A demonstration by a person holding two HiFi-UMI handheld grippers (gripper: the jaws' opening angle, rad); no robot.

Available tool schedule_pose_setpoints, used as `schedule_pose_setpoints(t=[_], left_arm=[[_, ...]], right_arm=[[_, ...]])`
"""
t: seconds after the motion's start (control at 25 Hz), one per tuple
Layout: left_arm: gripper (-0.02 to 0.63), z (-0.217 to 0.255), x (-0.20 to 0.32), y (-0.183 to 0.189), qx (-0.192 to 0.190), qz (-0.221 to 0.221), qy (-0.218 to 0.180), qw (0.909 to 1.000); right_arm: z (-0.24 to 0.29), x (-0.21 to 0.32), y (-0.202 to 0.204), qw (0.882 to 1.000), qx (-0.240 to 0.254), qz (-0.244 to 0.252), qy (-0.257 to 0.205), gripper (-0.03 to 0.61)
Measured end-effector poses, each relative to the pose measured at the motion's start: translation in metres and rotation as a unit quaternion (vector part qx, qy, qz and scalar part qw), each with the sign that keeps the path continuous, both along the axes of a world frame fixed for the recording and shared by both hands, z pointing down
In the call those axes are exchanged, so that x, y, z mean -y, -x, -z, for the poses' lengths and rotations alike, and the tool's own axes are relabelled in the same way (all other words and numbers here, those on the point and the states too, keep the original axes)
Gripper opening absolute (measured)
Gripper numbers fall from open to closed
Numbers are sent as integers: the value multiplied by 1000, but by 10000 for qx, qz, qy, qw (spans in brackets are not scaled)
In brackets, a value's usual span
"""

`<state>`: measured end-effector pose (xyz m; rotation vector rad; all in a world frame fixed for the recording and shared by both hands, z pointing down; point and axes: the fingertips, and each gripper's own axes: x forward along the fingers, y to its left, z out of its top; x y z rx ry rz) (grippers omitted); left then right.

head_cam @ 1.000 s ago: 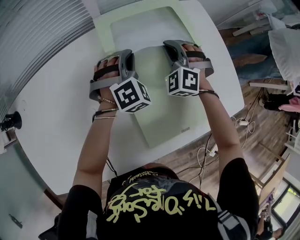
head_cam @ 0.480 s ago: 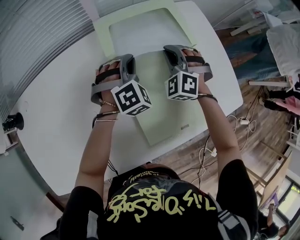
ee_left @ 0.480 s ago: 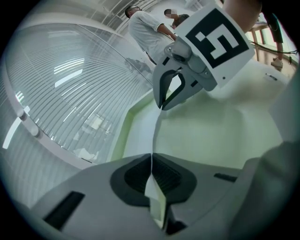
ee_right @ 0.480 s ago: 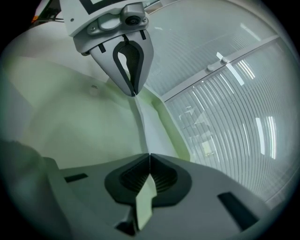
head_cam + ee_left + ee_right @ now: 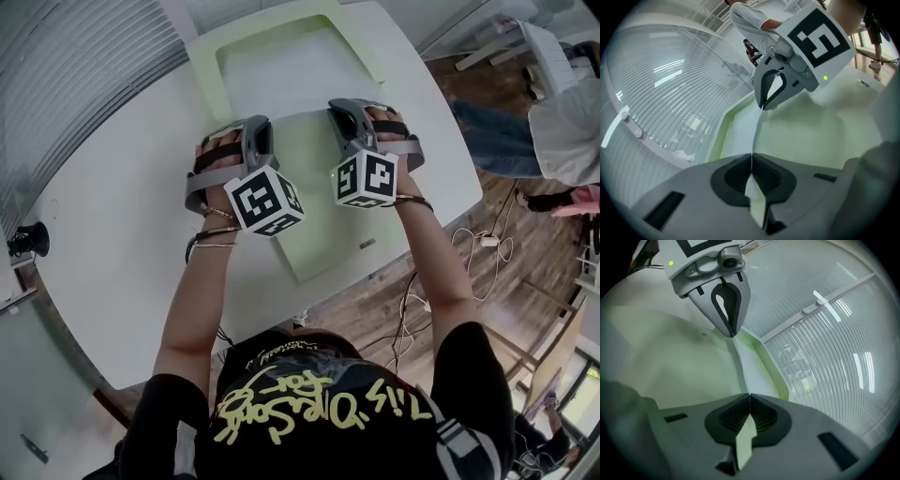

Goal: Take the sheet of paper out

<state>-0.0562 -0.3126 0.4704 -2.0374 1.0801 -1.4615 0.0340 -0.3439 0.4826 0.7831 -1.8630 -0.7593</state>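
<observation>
pale sheet [image 5: 321, 234], one edge pinched

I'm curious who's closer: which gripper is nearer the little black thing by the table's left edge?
Left. The left gripper is across the table from the black thing; the right gripper is farther, beyond the left one.

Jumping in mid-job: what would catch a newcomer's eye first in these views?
The left claw and the right claw are both clamped shut, side by side, on one edge of a thin pale sheet of paper above the white table. Just beyond them lies a flat pale green plastic folder, its far end toward the ribbed glass wall.
</observation>
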Motion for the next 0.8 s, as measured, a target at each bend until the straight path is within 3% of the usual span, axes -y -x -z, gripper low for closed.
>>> schedule_pose_setpoints(t=[0.8], left_arm=[[8, 7, -55, -12, -128, -88, 42, 9999]], right_arm=[[7, -58, -12, 9999, 16, -129, 32, 9]])
